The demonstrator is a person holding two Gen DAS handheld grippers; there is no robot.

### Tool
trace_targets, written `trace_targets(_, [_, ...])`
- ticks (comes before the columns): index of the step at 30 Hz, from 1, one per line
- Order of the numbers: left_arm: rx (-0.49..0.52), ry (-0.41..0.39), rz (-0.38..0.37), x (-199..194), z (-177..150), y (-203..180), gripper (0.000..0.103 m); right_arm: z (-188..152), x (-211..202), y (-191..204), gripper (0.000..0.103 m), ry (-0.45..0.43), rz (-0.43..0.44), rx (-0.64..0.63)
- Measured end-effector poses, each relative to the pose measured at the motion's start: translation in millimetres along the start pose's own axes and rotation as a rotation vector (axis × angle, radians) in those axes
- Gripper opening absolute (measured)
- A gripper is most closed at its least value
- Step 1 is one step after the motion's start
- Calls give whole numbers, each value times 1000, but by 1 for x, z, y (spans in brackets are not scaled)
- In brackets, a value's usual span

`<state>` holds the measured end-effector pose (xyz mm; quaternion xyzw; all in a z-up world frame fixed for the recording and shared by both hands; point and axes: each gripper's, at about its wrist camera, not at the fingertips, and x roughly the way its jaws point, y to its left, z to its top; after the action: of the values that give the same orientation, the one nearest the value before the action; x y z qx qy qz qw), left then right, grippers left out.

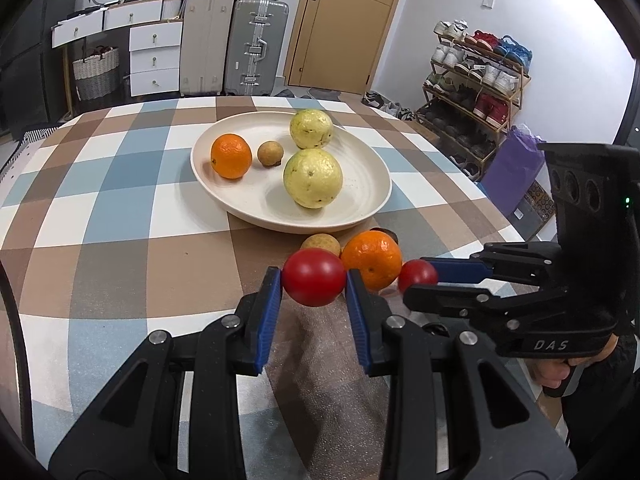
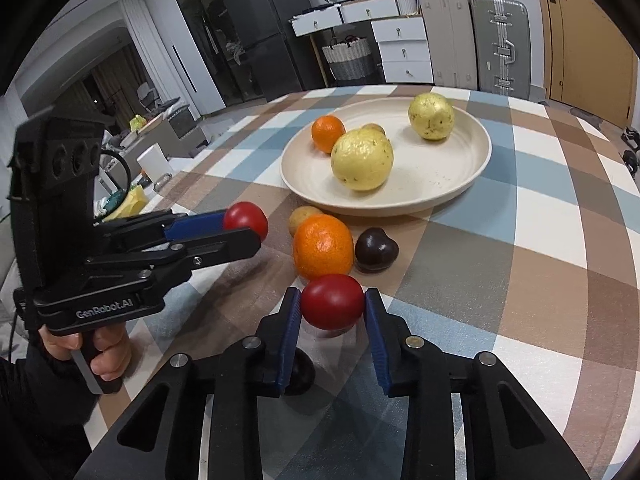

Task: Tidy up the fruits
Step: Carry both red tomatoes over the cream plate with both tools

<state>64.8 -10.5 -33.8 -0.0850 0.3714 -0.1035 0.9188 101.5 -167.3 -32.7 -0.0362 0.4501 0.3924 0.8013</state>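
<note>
Checked tablecloth [image 1: 120,200] covered the table, blue, brown and white squares. Cream plate [image 1: 256,204] sat mid-table, holding two yellow-green guavas, the near guava [image 1: 313,178] and the far guava [image 1: 311,129], plus an orange [image 1: 231,156] and a small brown longan [image 1: 271,153] between the orange and the far guava.

Left gripper [image 1: 314,280] was clamped on a red tomato [image 1: 314,277], blue pads [image 1: 272,304] pressing it on both sides, held off the cloth just in front of the plate. Right gripper [image 2: 333,304] was likewise closed around a second red tomato [image 2: 333,301], pads touching both sides; whether it was raised or resting on the cloth was not clear.

Loose fruit on the cloth between grippers and plate: a second orange [image 2: 323,247], just beside it a dark chestnut-like fruit [image 2: 376,250] to its right and a second longan [image 2: 302,218] behind it, near the plate rim. Another dark fruit [image 2: 299,374] lay partly hidden under the right gripper's left finger.
</note>
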Motion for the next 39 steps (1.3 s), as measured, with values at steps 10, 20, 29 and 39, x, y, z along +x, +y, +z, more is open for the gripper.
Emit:
trace_targets(10, [-23,-15,18,-2,1,5,30,7,-31,0,33,-156,17,12])
trace_targets(20, [-20,-28,33,-4,1,4,30,10,-35,-15,33,-210,-52,78])
trace_targets(29, [-36,-51,38,-8,4,9,30,12,-38,-23,33,-243,-85,100])
trace_targets(39, [-58,-66,46,-7,19,13,30,21,-38,-29,33,-231,-85,134])
